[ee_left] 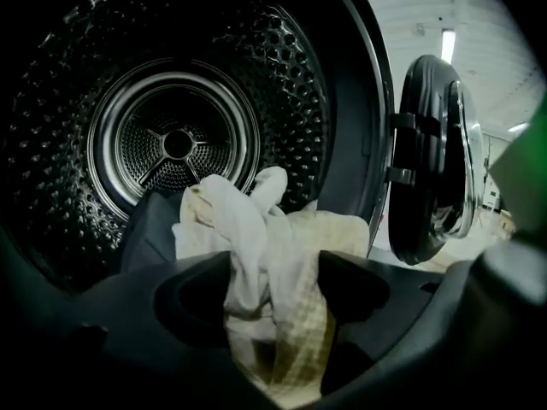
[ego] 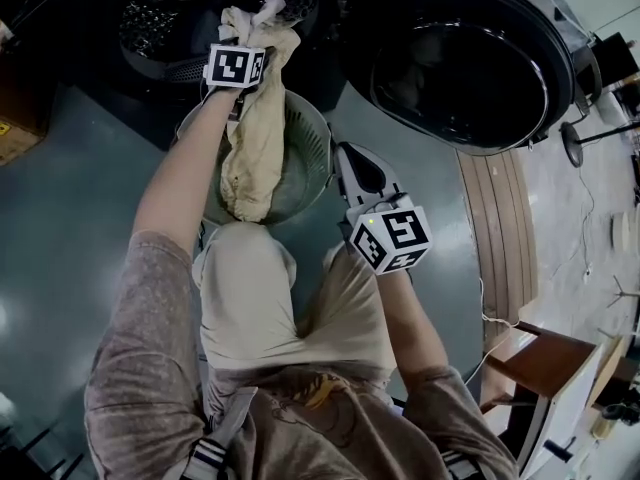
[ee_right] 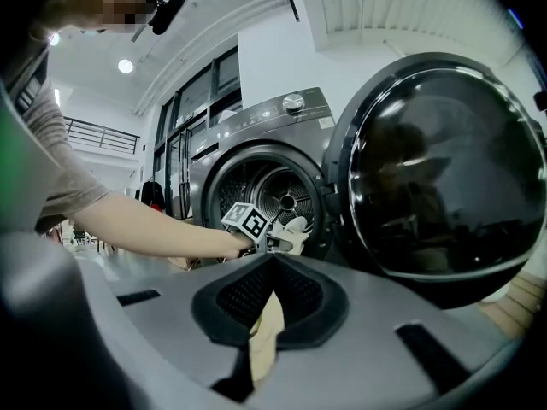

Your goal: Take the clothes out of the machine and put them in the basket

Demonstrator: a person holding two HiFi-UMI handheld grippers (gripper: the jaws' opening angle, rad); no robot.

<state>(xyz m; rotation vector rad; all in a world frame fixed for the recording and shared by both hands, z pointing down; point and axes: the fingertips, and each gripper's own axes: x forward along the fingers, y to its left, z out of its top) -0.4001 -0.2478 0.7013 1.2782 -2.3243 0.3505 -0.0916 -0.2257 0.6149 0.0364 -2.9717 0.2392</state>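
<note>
Head view: left gripper (ego: 248, 33) clamped on pale cloth (ego: 250, 158) at 12 o'clock, tail hanging down into basket (ego: 305, 158) at centre.
Left gripper view: bunch between jaws, dark garment (ee_left: 147, 229) at 9 o'clock; liable to drag out, missing basket.
Right gripper view: right gripper (ee_right: 273, 261) closed, apparently empty; no backup if bunch slips.

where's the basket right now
In the head view, the basket sits on the floor at upper centre, just below the machine's drum, left of the open door, with the beige cloth hanging into it.
</note>
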